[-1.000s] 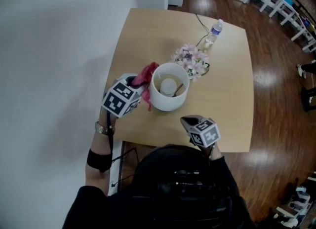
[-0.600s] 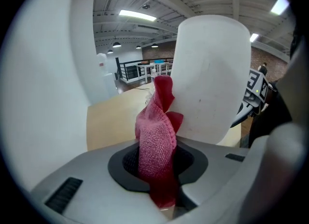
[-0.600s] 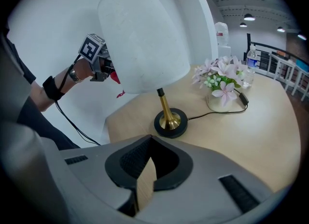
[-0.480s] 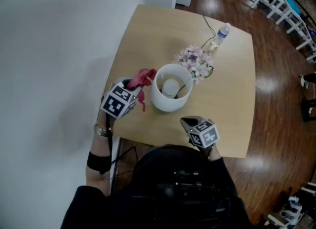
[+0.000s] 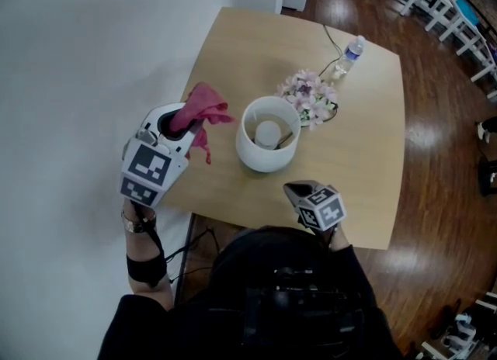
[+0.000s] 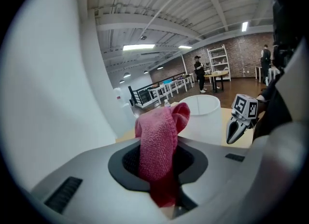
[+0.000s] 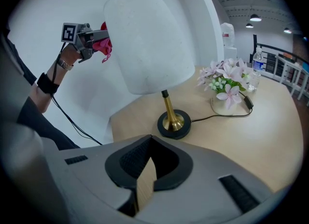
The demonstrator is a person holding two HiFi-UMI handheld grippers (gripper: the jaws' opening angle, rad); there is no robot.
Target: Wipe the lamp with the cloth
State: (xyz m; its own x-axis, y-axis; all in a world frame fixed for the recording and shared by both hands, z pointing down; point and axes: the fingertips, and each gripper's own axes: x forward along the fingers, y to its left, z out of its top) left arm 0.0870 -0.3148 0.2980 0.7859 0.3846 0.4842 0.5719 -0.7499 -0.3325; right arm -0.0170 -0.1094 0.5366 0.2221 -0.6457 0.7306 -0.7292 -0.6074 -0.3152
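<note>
Lamp [image 5: 268,135]: white shade, brass stem, round black base; stood upright on the tabletop [image 5: 357,164], toward its near left part. A black cord is run from the base across the wood.

Cloth [image 5: 199,109]: pink, bunched; clamped between the jaws of the left hand-held gripper [image 5: 177,122] and raised off the tabletop, to the left of the shade and apart from it. A loose fold is draped over the jaw tips; the rest is hung below them.

Right hand-held gripper [image 5: 293,191]: jaws closed together, nothing held between them; kept over the near edge of the tabletop, pointed down toward the lamp base.

Flowers [image 5: 309,96]: pale pink bunch, set just behind the lamp.

Bottle [image 5: 351,51]: clear plastic, upright, placed beyond the flowers near the far edge.
</note>
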